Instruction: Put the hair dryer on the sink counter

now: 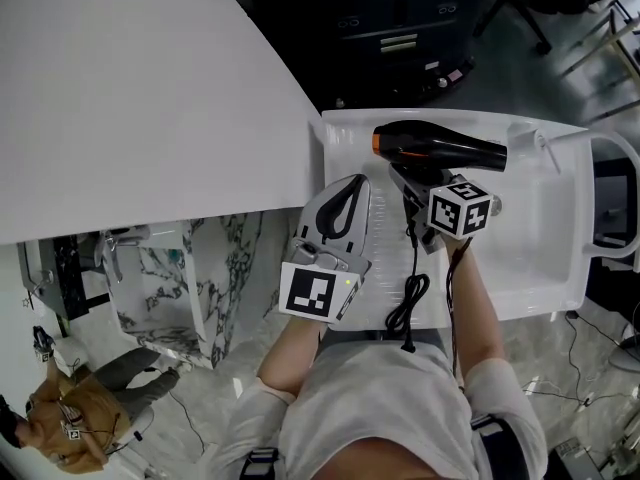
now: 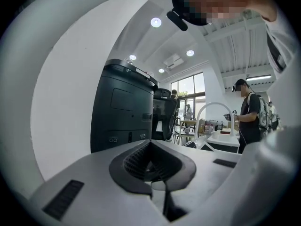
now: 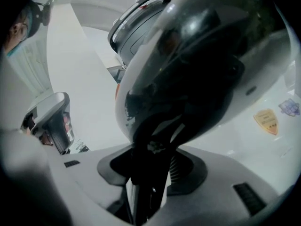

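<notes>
Hair dryer point(image 1: 440, 151): black, orange ring at its left end, barrel crosswise over the far half of the white sink surface point(image 1: 545, 268). Can't tell whether resting on the surface or just above it. Handle pointing back toward the operator point(image 1: 370, 408), clamped between the fingers point(image 3: 188, 173) of the right gripper point(image 1: 418, 190). Seen from the right gripper view: glossy dryer body filling most of the frame, handle running down into the grip.

Cord point(image 1: 408, 303): black, from the handle toward the operator, one loose loop, crossing the near rim of the surface, end just past the rim.

Left gripper point(image 1: 343, 196): at the left edge of the surface, just beside the dryer and the right gripper, not touching either. Fingers together, nothing between them. Tilted up in its own view: black machine point(image 2: 123, 112) ahead, white arched faucet point(image 2: 214, 109) to the right of it, bystander point(image 2: 249, 117) standing further right, ceiling lights above.

Left of the surface in head view: large white panel point(image 1: 150, 88), marbled cabinet point(image 1: 200, 278) just beside its near edge.
</notes>
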`<action>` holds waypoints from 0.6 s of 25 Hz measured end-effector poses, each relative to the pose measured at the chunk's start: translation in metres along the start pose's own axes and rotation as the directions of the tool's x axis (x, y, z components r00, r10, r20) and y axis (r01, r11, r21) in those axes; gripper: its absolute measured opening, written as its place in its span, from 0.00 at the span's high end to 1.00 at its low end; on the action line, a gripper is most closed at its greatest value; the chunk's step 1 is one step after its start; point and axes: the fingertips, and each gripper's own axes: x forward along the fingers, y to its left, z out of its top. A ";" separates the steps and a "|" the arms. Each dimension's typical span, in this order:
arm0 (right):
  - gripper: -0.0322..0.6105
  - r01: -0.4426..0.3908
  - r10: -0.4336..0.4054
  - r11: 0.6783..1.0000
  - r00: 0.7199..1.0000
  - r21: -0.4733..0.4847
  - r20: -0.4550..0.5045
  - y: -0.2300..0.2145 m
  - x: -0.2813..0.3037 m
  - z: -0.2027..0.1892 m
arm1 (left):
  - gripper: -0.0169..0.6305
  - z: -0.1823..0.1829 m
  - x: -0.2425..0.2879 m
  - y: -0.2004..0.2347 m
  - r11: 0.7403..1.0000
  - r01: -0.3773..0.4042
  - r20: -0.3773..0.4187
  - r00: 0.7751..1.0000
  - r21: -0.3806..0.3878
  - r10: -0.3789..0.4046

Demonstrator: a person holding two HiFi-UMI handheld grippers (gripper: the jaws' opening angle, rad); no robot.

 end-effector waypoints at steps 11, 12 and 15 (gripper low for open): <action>0.67 -0.035 0.039 0.996 0.998 0.086 -0.047 -0.007 0.011 -0.011 | 0.95 -0.002 0.003 0.004 1.000 -0.013 -0.010 1.000 -0.001 0.013; 0.67 -0.036 0.040 0.995 0.998 0.088 -0.049 -0.007 0.011 -0.011 | 0.95 -0.002 0.004 0.004 1.000 -0.014 -0.011 1.000 -0.002 0.014; 0.67 -0.020 0.025 0.996 0.998 0.084 -0.058 -0.006 0.011 -0.011 | 0.95 -0.001 0.004 0.004 1.000 -0.016 -0.010 1.000 -0.002 0.016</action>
